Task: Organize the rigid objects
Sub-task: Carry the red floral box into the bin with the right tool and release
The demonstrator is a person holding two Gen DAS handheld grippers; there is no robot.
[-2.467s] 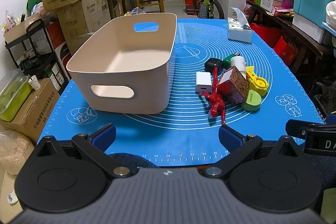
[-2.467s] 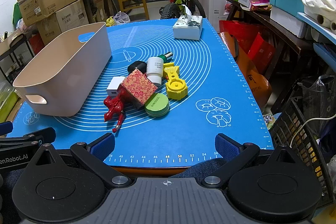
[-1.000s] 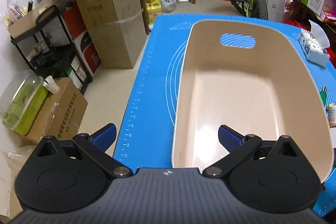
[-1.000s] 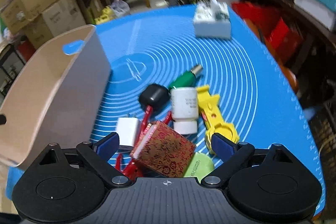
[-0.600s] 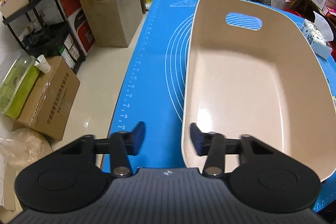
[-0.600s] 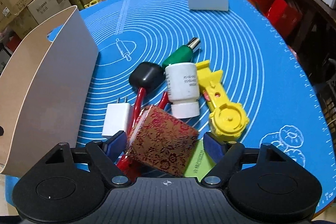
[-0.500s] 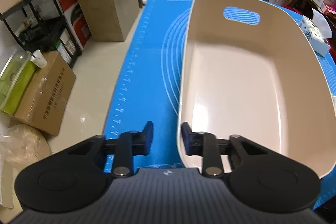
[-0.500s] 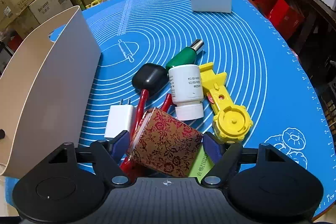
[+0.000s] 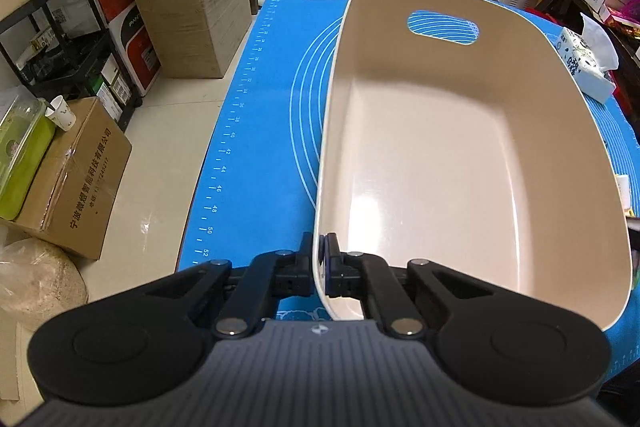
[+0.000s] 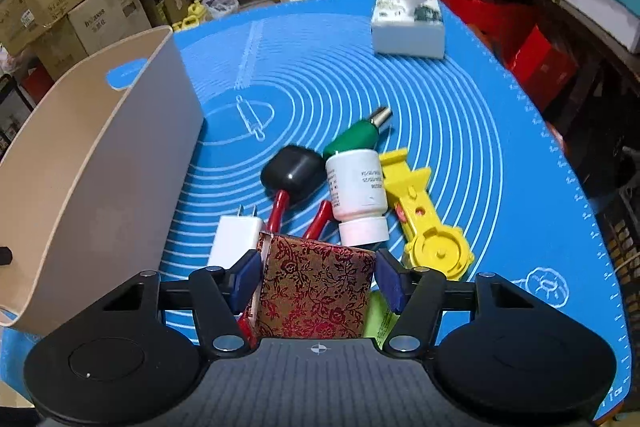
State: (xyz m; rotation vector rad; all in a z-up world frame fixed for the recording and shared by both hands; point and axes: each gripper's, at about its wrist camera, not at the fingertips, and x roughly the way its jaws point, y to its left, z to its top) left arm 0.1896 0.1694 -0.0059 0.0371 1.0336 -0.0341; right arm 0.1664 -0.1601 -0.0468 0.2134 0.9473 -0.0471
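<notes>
Left claw [image 9: 320, 259] clamped on bin rim [image 9: 320, 187], right claw [image 10: 318, 277] closing around brocade box [image 10: 316, 291]

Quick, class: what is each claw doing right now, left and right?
Left claw: shut on the rim of the beige bin.
Right claw: closing around the red floral box, pads at its sides.
</notes>
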